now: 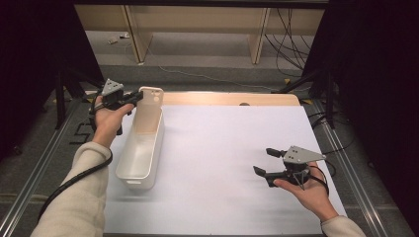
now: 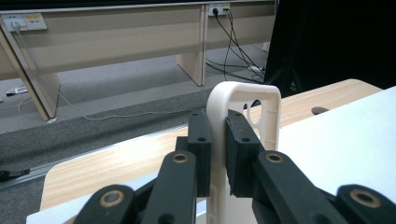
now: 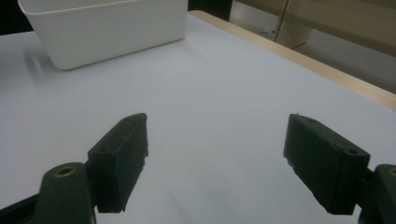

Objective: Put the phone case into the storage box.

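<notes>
Your left hand-held gripper is clamped on the upright handle at the far end of the white bin, pads pinching the thin plastic edge-on, prob. so you can drag or lift it w/o slipping. Bin sits on the tabletop, stretching back from that gripper toward you. Your right hand-held gripper hovers w/ jaws wide apart, nothing btwn them, well clear of the bin; looks on standby.

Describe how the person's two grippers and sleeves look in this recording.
Both grippers, the left gripper and the right gripper, are black with blocky rectangular pads and brass-coloured pivot pins. Each carries a grey three-cornered plate on top. A black cable trails along the left forearm. The sleeves are cream-coloured.
</notes>
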The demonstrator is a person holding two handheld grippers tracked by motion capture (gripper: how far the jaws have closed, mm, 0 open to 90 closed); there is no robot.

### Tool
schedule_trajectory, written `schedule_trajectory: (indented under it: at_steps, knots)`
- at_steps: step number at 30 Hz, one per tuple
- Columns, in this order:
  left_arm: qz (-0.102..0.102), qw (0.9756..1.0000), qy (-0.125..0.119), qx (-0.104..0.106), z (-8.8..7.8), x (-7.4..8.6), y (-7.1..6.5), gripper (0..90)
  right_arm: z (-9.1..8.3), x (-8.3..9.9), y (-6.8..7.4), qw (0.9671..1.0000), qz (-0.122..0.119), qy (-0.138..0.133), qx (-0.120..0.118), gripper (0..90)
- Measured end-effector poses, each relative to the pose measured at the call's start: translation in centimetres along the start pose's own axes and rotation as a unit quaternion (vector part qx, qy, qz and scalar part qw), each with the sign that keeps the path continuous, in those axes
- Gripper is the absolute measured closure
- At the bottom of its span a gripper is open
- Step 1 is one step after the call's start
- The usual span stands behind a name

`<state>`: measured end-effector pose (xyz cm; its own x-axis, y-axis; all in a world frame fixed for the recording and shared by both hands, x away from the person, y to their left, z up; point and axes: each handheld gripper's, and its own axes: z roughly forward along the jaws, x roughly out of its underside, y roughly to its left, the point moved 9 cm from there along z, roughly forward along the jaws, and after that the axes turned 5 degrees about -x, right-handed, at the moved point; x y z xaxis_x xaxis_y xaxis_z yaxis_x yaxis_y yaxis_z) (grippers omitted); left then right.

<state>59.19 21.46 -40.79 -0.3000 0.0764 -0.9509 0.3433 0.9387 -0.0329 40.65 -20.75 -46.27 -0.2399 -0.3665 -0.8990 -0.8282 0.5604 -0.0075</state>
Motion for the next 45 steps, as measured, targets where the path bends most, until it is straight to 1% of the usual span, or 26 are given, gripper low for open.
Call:
schedule_trajectory:
  at_steps: [9,18,45]
  knots:
    - [-0.002,1.0000,0.007,-0.003,0.3,0.4,0.3,81.6,0.0,0.0,0.0,1.0000,0.001,0.001,0.000,23.0]
    - [-0.003,1.0000,0.007,-0.004,0.4,0.4,0.3,81.6,0.1,0.1,0.0,1.0000,0.001,0.001,0.000,23.0]
    - [-0.006,0.9998,0.018,-0.005,1.0,1.1,0.5,81.5,0.1,0.2,0.0,1.0000,0.001,0.004,-0.001,23.2]
